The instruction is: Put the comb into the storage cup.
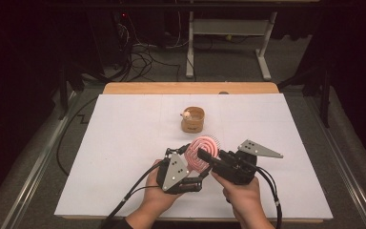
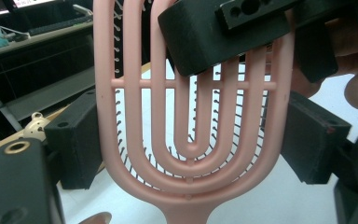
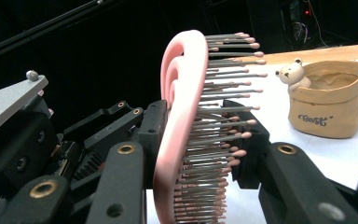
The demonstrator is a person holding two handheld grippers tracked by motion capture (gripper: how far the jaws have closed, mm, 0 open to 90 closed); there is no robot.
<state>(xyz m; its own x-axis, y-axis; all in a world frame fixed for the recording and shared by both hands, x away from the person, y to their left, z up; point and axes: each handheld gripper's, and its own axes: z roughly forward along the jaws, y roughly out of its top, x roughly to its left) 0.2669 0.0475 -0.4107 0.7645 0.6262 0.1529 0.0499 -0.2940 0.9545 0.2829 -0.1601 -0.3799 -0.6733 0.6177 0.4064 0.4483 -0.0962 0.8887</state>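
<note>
High view: hairbrush (image 1: 203,149) apparently between both hand-held grippers.

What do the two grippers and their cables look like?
Both grippers are black and blocky. The left gripper carries a grey three-cornered plate dotted with small holes on top, and so does the right gripper. Brass-coloured rivets sit in the finger linkages. A black cable trails from each back past the person's bare hands; no sleeves show.
</note>
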